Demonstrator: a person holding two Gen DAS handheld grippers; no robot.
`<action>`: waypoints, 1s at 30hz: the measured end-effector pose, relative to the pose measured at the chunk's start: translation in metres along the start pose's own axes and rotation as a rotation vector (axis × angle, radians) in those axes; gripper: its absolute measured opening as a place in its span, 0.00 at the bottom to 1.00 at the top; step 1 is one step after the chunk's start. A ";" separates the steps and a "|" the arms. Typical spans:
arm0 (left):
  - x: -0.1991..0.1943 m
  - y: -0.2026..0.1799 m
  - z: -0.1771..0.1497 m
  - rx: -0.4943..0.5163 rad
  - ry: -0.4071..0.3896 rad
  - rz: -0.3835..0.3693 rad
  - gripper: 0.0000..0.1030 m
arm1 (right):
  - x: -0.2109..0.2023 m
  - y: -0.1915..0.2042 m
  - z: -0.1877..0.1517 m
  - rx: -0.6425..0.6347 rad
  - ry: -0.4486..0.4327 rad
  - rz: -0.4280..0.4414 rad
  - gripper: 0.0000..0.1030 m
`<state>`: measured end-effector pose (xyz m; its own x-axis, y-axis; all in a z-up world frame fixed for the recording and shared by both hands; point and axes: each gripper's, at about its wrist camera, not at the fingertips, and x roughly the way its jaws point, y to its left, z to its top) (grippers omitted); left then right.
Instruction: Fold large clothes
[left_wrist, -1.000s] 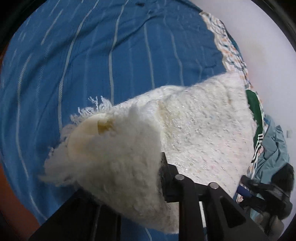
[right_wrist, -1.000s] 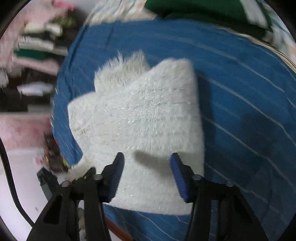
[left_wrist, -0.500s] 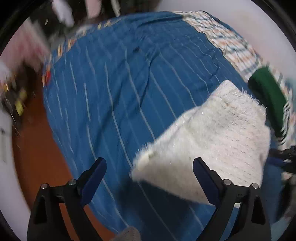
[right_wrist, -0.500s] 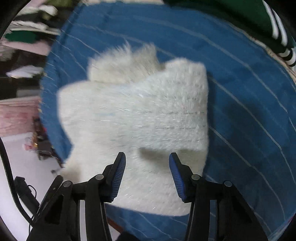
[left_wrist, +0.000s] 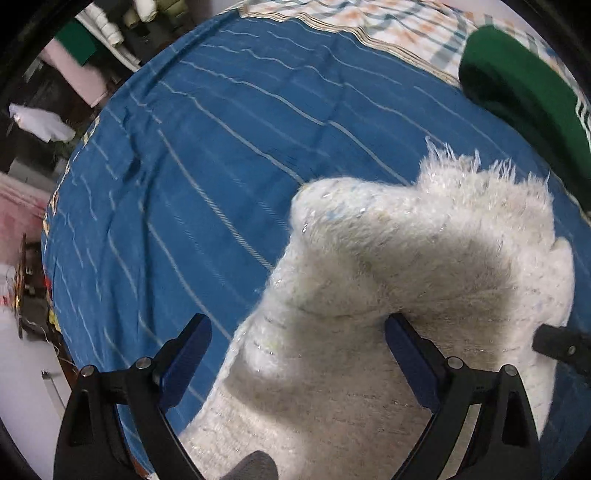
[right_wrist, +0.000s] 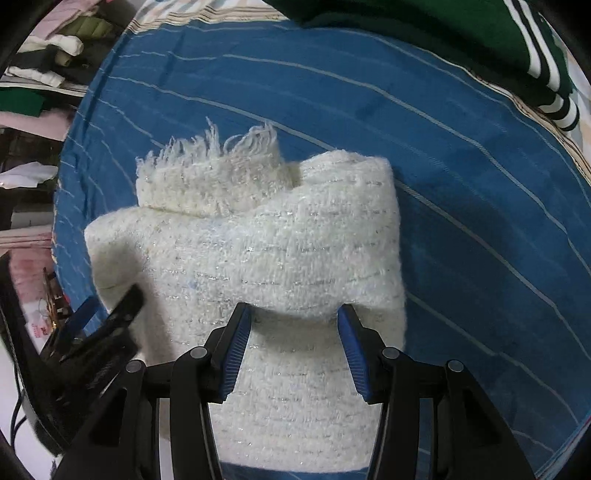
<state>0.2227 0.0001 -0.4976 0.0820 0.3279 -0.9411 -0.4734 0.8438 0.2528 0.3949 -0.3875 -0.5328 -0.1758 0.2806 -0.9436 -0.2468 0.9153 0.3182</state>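
A fluffy white knitted garment (left_wrist: 406, 280) with a fringed edge lies folded on a blue striped bedspread (left_wrist: 229, 155). It also shows in the right wrist view (right_wrist: 266, 251), with the fringe (right_wrist: 214, 147) at its far side. My left gripper (left_wrist: 295, 354) is open and empty, its jaws wide apart over the garment's near left part. My right gripper (right_wrist: 293, 339) is open and empty above the garment's near edge. The left gripper's fingers (right_wrist: 122, 306) show at the left of the right wrist view.
A dark green garment with white stripes (left_wrist: 524, 92) lies at the far right of the bed, also in the right wrist view (right_wrist: 461, 33). A checked sheet (left_wrist: 388, 29) lies behind. Shelves with stacked clothes (right_wrist: 44, 55) stand to the left, past the bed edge.
My left gripper let go of the white garment and opened wide. The garment dropped flat onto the bedspread. Both grippers now hover over its near edge.
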 end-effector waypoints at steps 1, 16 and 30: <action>0.001 0.001 0.000 -0.001 -0.003 -0.001 0.94 | 0.003 -0.002 0.002 0.004 0.009 0.003 0.50; 0.014 0.000 0.010 -0.044 0.009 -0.008 0.94 | 0.053 -0.006 0.040 0.052 0.101 0.019 0.50; -0.047 0.092 -0.134 -0.448 0.203 -0.196 0.94 | -0.002 -0.025 -0.069 -0.020 0.114 0.144 0.52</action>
<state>0.0577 0.0055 -0.4604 0.0562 0.0556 -0.9969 -0.7983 0.6022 -0.0114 0.3361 -0.4309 -0.5327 -0.3178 0.3729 -0.8717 -0.2300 0.8616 0.4525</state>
